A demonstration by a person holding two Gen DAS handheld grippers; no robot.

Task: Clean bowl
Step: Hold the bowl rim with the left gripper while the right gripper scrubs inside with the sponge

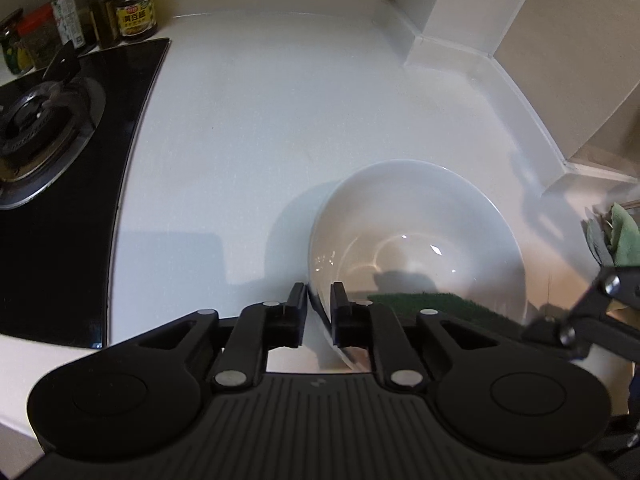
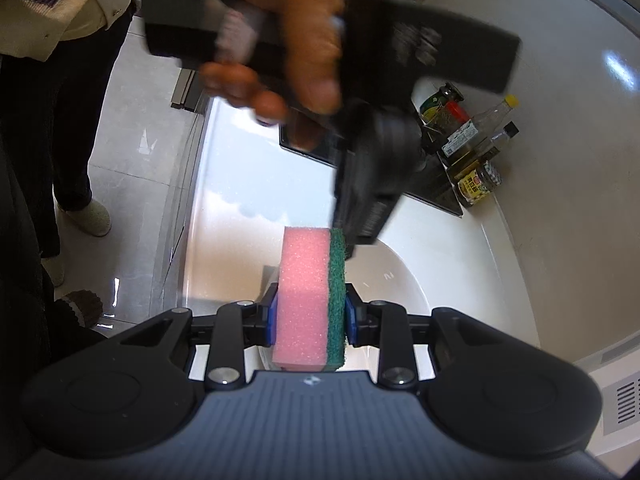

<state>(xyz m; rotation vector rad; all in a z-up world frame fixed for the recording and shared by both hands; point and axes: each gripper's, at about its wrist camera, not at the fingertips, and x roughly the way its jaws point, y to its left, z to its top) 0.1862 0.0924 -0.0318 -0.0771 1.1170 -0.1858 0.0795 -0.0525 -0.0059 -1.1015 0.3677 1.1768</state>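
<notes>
Stove (image 1: pixel 48 128): we saw it at the far left of the left wrist view, a black glass top with one burner, set into the white counter (image 1: pixel 248 128).
Bottles and jar (image 1: pixel 100 12): they stood in a cluster behind the stove, against the wall.
Left gripper (image 1: pixel 319 304): we found its two fingers pinching the near rim of the bowl, one outside the wall and one inside (the rim ran straight up between them).
Bowl (image 1: pixel 420 216): white and glossy, it was tilted up on the counter, right of the stove, its open side facing the camera.
Sponge (image 2: pixel 308 300): pink foam with a green scrubbing layer on its right face; in the left wrist view we saw only its green edge at the bowl's near rim.
Right gripper (image 2: pixel 309 318): its fingers were pressed against both faces of the sponge, holding it upright above the bowl.
Person's hand (image 2: pixel 280 52): in the right wrist view it gripped the left gripper's handle, blurred, above the sponge.
Floor (image 2: pixel 132 128): pale tiles lay at the left of that view.
</notes>
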